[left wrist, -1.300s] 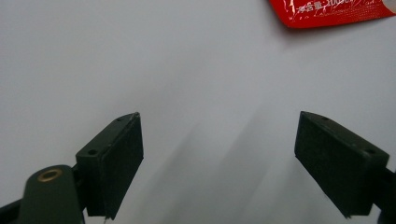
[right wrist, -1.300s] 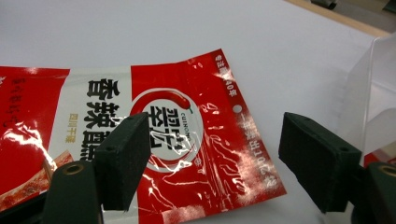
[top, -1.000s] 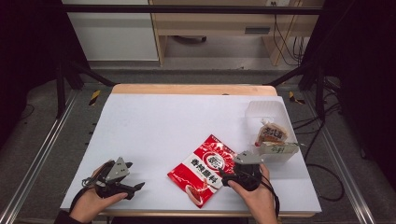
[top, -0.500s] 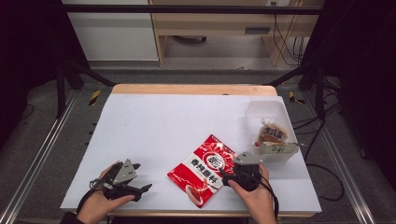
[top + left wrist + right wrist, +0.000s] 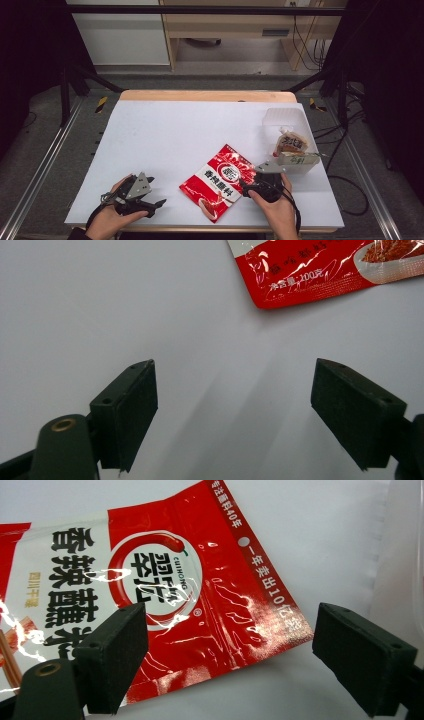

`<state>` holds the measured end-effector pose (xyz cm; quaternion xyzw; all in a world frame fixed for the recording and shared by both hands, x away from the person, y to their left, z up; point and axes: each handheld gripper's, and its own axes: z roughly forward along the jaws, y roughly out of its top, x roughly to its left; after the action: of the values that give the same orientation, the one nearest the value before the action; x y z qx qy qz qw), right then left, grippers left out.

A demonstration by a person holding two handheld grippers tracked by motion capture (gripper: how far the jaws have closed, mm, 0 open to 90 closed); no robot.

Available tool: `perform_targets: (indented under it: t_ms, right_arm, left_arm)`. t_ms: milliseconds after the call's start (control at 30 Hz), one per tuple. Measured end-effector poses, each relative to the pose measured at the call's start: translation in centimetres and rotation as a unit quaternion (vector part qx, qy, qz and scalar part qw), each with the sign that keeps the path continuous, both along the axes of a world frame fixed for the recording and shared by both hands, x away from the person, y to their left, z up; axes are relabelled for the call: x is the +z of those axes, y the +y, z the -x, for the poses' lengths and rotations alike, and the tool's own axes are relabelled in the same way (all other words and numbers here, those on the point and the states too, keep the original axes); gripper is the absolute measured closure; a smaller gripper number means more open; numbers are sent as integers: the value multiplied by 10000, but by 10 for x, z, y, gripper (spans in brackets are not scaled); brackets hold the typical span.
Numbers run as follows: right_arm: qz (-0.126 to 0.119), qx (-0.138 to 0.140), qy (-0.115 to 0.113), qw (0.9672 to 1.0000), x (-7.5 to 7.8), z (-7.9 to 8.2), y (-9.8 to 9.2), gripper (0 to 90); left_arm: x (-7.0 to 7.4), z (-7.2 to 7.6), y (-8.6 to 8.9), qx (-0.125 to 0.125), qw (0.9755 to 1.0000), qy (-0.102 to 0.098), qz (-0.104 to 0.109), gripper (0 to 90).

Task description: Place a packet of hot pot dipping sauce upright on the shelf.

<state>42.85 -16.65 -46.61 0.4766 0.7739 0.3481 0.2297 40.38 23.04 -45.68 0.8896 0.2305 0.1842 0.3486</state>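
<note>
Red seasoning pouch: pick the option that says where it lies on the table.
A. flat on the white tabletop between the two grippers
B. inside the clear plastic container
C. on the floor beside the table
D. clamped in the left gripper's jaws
A: the high view shows the red seasoning pouch flat on the white tabletop, with the left gripper to one side and the right gripper at its other edge.

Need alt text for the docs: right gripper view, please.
The right gripper, jaws wide open, points at the corner of a glossy red and white seasoning packet lying flat on the white table. One jaw overlaps the packet in the picture, the other stands beside its edge; nothing is gripped.
</note>
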Motion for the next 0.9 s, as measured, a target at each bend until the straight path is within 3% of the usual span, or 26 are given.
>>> perform_targets:
  t_ms: [533, 900]
  right_arm:
    - [73, -12, 252, 9997, -8, -7, -1, 137]
    - [103, -53, 291, 9995, -9, -8, -1, 128]
  left_arm:
    - [-1, 0, -2, -49, 10000, 28, -33, 187]
    - [-1, 1, -2, -68, 10000, 40, -40, 188]
